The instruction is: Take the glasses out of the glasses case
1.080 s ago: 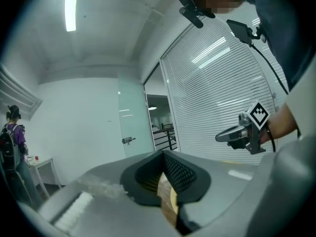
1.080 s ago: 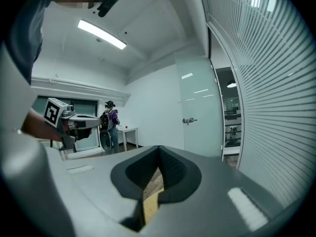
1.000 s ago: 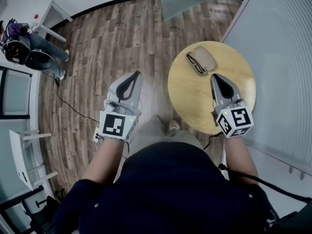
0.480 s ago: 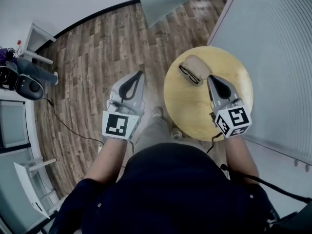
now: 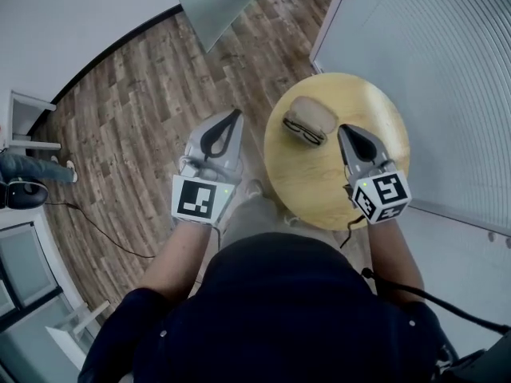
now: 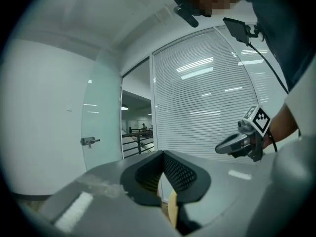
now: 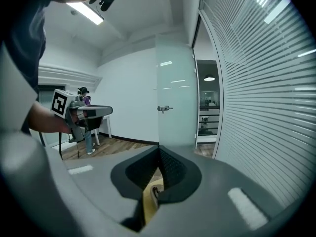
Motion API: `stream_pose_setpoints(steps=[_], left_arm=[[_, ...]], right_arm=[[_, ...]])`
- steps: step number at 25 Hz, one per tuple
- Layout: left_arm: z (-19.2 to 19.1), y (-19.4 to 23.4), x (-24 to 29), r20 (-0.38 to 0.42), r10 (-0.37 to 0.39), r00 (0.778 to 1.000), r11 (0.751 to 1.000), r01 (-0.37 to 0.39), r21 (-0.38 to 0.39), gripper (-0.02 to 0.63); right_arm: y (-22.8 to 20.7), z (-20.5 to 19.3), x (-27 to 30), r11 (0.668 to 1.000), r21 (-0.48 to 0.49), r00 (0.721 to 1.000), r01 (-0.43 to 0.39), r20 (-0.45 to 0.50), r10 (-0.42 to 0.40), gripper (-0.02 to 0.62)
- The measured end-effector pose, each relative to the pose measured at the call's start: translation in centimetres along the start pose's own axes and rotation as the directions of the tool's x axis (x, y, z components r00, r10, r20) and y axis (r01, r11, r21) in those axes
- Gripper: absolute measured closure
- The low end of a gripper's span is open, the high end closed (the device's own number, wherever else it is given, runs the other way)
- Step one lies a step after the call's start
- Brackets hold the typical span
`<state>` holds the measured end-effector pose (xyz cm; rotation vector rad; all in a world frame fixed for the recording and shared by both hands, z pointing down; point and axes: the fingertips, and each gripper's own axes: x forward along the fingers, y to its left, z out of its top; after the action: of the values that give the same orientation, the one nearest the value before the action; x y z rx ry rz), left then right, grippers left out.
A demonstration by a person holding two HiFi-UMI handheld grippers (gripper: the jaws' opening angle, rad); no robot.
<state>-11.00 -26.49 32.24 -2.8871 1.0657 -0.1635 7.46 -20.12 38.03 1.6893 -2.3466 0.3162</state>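
On the far left part of the round wooden table [image 5: 351, 182] lies a tan glasses case [image 5: 317, 113]. Dark-framed glasses [image 5: 302, 132] rest against its near side, outside the case. My right gripper [image 5: 344, 129] hovers over the table just right of the case, shut and holding nothing; its jaws also meet in the right gripper view [image 7: 159, 151]. My left gripper [image 5: 236, 114] hangs over the floor beside the table's left edge, likewise shut and empty, as its own view [image 6: 162, 154] confirms. Each gripper view catches the other gripper: the right gripper [image 6: 242, 142] and the left gripper [image 7: 85, 113].
A wall of white blinds [image 5: 423, 54] runs close along the table's right side. A frosted glass door [image 5: 215, 2] stands at the back. Wood floor [image 5: 136, 110] spreads to the left, with a white table leg [image 5: 28, 102] and someone's legs [image 5: 20, 174] far left.
The head view has swung, sliding the floor and door leftward. My left gripper has risen closer to the table's left edge. The right gripper, case and glasses keep their relation.
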Motion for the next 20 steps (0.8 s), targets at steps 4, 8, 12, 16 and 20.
stream_pose_setpoints(steps=[4, 8, 12, 16, 20], left_arm=[[-1.5, 1.8, 1.8, -0.01, -0.072, 0.997, 0.997, 0.072, -0.024, 0.6], [-2.0, 2.1, 4.7, -0.012, -0.162, 0.987, 0.986, 0.162, -0.036, 0.6], [-1.7, 1.6, 6.8, 0.002, -0.209, 0.978, 0.977, 0.209, -0.045, 0.6], [-2.3, 1.1, 7.8, -0.008, -0.22, 0.976, 0.974, 0.219, -0.058, 0.6], [-2.3, 0.8, 8.2, 0.0, -0.213, 0.977, 0.975, 0.213, -0.058, 0.6]], right_arm=[[0.4, 0.0, 1.2, 0.998, 0.014, 0.998, 0.055, -0.02, -0.055, 0.586], [0.2, -0.1, 2.1, 0.995, 0.009, 0.994, 0.096, -0.05, -0.095, 0.586], [-0.4, -0.8, 2.8, 0.994, 0.024, 0.991, 0.109, -0.083, -0.106, 0.586], [-0.4, -1.6, 3.2, 0.993, -0.047, 0.986, 0.108, -0.125, -0.113, 0.586], [-0.1, -2.1, 3.7, 0.996, -0.028, 0.989, 0.08, -0.122, -0.082, 0.586]])
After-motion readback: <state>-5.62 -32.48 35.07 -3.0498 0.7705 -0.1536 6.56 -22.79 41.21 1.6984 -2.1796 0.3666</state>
